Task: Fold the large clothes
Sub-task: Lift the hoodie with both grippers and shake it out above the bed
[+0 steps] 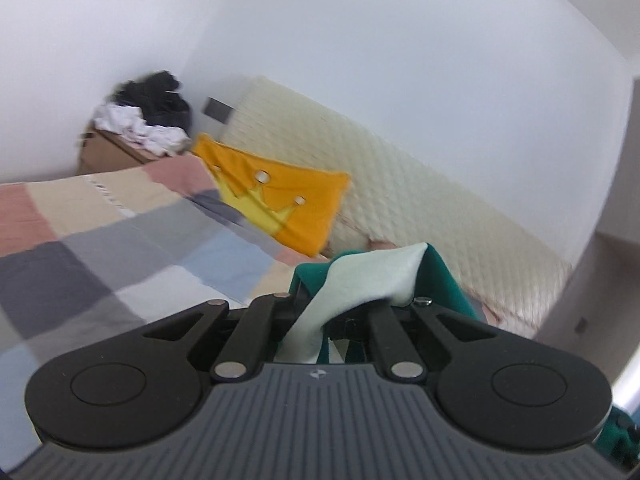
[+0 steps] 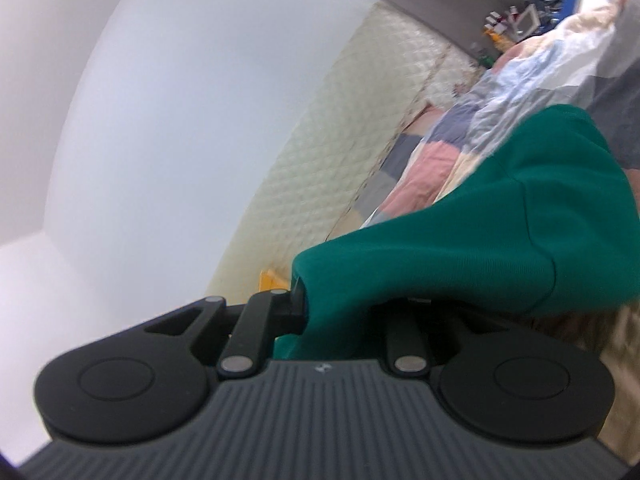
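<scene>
- While both grippers grip it, green garment [image 2: 480,248] trails toward 2 o'clock from right gripper [image 2: 340,312], above bed [image 1: 120,240].
- Left gripper [image 1: 352,304]: jaws clamped on garment's pale lining.

A bed [image 1: 120,232] under a patchwork cover fills nine o'clock; a cream quilted headboard [image 1: 400,184] and an orange cushion [image 1: 288,196] lean on the white wall [image 1: 360,40] at one o'clock.
</scene>
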A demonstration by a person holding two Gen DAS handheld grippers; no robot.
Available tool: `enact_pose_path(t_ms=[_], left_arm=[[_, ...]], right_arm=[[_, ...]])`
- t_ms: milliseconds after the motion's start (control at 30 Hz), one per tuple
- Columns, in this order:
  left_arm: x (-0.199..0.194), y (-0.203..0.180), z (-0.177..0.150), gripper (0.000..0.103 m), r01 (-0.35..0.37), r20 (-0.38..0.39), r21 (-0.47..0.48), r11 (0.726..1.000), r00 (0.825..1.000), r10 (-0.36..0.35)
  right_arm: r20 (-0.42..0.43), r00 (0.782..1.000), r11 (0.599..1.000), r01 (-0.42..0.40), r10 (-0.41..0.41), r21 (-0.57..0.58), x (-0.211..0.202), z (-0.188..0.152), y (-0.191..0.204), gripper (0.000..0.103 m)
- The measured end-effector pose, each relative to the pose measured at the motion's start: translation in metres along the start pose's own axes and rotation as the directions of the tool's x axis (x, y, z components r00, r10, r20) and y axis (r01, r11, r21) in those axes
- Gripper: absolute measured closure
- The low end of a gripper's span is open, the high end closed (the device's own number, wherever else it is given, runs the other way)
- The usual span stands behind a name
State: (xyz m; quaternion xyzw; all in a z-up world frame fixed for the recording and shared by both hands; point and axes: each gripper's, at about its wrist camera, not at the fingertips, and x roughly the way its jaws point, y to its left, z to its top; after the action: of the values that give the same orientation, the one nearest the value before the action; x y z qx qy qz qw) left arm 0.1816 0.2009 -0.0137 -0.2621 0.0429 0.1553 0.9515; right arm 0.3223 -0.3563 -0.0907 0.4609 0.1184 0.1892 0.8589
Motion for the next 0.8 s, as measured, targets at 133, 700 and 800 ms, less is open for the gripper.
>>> enact_pose_path(t_ms=[133,700,800], left_arm=[[-0.024,0.022,0.020,0.097,-0.047,0.053,-0.016,0.999,0.997,0.048],[0.121,0.067,-0.054,0.094,-0.318,-0.187,0.161,0.934,0.920,0.345],[0.137,0.080,-0.055,0.088,-0.338,-0.221,0.133,0.932,0.906,0.360]], right_arm=[[-0.042,0.999,0.997,-0.028,0.025,-0.065,-0.016,-0.013,0.020,0.082],[-0.298,0.905,0.953,0.296,-0.302,-0.066,0.034,-0.075,-0.038,0.082],[-0.320,0.883,0.938,0.337,-0.343,-0.075,0.041,-0.081,-0.046,0.082]])
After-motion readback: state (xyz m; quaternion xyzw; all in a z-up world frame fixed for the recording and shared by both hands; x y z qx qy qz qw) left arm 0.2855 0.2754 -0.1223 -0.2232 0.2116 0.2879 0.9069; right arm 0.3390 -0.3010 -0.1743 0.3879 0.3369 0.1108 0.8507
